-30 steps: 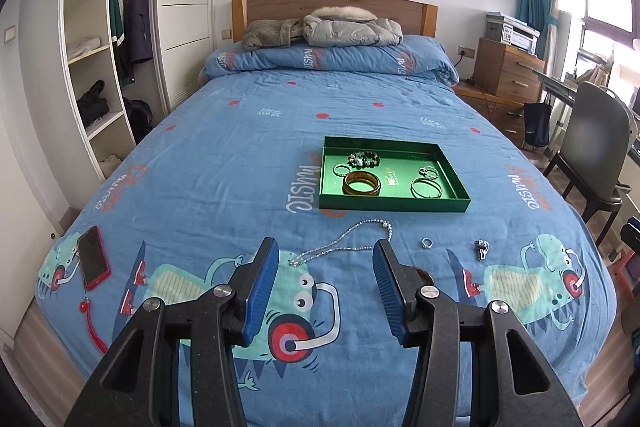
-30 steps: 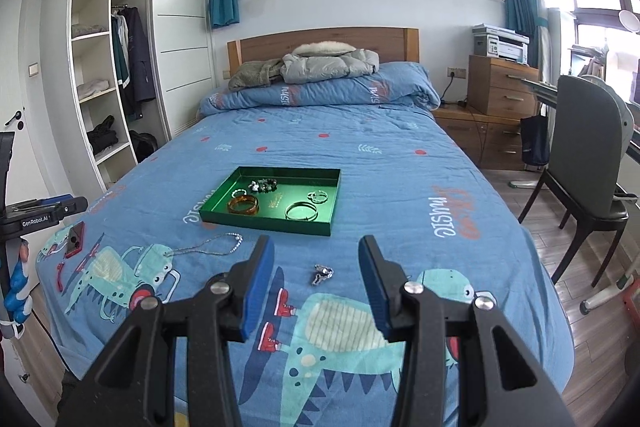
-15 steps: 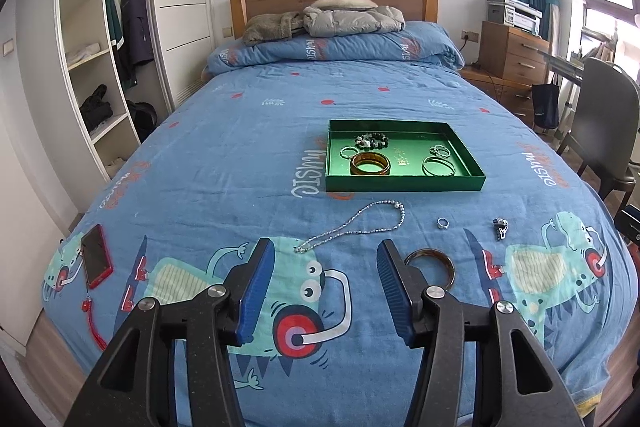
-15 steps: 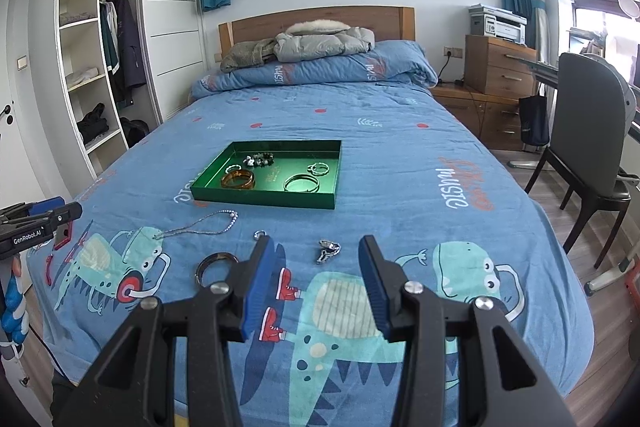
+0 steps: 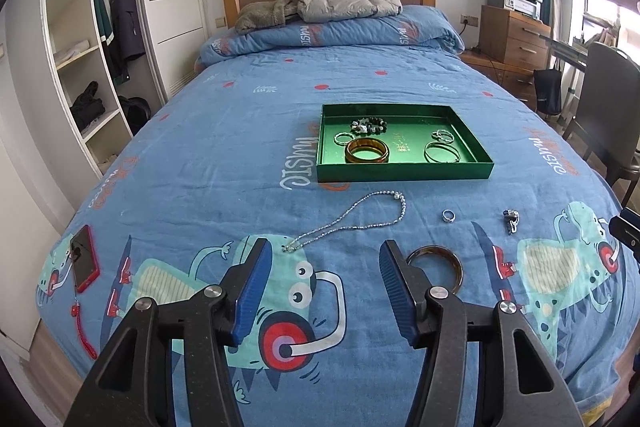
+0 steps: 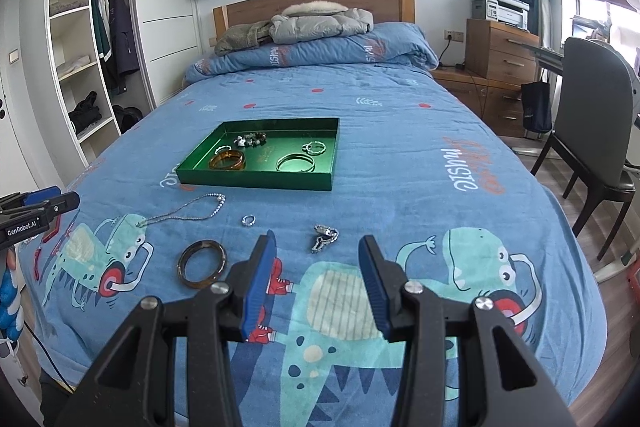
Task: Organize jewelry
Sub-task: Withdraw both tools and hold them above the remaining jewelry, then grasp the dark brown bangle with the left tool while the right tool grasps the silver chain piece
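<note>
A green tray (image 5: 404,171) (image 6: 256,183) lies mid-bed with an amber bangle (image 5: 367,151), silver bangles (image 5: 442,151), rings and a bead bracelet in it. On the blue cover in front of it lie a silver necklace (image 5: 352,219) (image 6: 180,213), a small ring (image 5: 448,215) (image 6: 248,219), a metal clasp piece (image 5: 511,220) (image 6: 323,237) and a brown bangle (image 5: 436,263) (image 6: 202,263). My left gripper (image 5: 324,287) is open and empty above the cover, near the necklace and brown bangle. My right gripper (image 6: 316,283) is open and empty just short of the clasp piece.
A red phone (image 5: 84,263) lies at the bed's left edge. Wardrobe shelves (image 5: 80,39) stand left. A chair (image 6: 592,131) and a dresser (image 6: 504,51) stand right. Pillows and jackets (image 6: 312,23) lie at the headboard.
Both grippers have pulled back from the tray and tilted down. The brown bangle has come into view beside each gripper. The jaws stay open.
</note>
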A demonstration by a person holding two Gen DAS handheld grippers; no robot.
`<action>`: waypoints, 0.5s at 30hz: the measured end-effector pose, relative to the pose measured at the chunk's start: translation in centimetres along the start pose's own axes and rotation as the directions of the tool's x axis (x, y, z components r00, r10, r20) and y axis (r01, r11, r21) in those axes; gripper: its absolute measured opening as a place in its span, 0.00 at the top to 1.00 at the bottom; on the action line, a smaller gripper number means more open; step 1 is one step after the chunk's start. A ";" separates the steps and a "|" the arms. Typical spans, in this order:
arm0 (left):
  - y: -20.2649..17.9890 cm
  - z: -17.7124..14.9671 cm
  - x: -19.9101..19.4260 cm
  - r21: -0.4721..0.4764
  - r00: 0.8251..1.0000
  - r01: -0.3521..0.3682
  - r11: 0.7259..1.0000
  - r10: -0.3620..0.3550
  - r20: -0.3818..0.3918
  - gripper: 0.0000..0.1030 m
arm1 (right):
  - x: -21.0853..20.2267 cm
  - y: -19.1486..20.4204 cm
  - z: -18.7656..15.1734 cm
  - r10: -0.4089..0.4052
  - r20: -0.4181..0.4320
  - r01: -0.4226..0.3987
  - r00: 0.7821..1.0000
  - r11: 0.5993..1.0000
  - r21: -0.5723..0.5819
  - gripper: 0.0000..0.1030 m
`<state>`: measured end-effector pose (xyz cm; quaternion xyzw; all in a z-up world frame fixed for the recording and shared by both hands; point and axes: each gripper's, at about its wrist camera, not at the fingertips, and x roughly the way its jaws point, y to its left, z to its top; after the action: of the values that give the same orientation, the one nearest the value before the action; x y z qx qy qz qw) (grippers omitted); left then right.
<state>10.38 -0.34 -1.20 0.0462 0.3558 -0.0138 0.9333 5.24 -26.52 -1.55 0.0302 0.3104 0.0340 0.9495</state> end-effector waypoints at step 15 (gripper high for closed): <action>-1.6 -1.1 6.5 0.015 0.990 0.094 0.995 -0.092 -0.107 0.35 | 6.3 -1.3 -1.4 0.013 -0.078 -0.012 0.997 1.000 0.017 0.55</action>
<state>14.37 -1.82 -6.46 0.0395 0.4066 -0.0585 0.9109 9.56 -27.20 -6.48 0.0384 0.3472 0.0386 0.9362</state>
